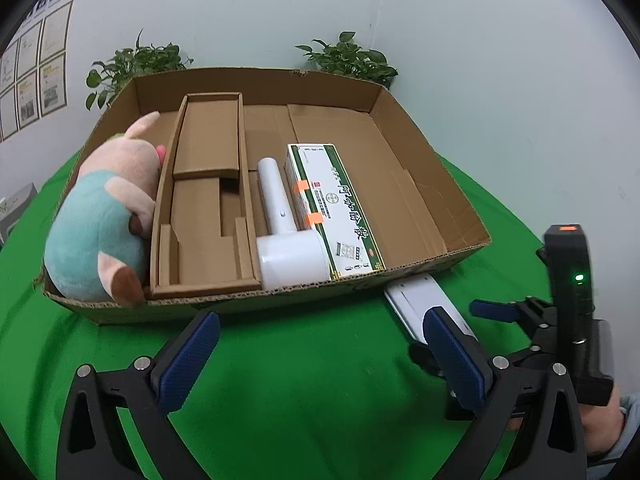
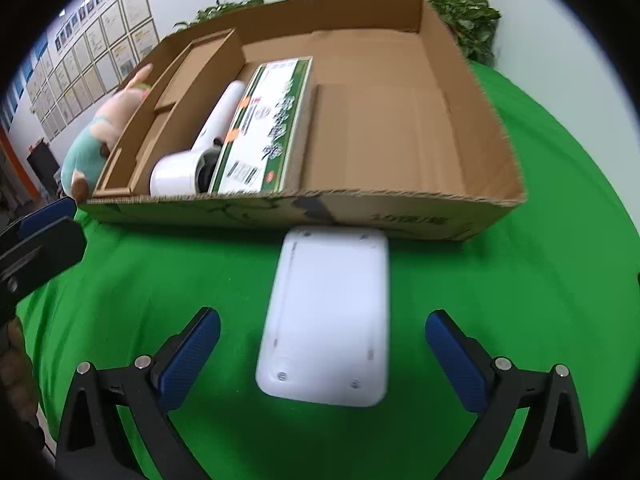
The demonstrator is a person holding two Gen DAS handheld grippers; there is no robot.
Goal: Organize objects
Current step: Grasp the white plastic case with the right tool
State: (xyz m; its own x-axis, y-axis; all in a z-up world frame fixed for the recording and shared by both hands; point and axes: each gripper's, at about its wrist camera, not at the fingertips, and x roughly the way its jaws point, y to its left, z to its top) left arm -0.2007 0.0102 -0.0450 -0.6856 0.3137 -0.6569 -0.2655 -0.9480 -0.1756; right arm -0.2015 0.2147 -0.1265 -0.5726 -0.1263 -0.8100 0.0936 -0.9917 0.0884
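Note:
A shallow cardboard box sits on the green cloth. Inside lie a plush pig at the left, a cardboard insert, a white handheld device and a green-and-white carton. A flat white device lies face down on the cloth against the box's front wall. My right gripper is open, one finger on each side of the device, not touching it. My left gripper is open and empty in front of the box.
Two potted plants stand behind the box against a white wall. Framed papers hang on the left wall. The right half of the box floor is bare. The right gripper's body stands close to my left gripper's right finger.

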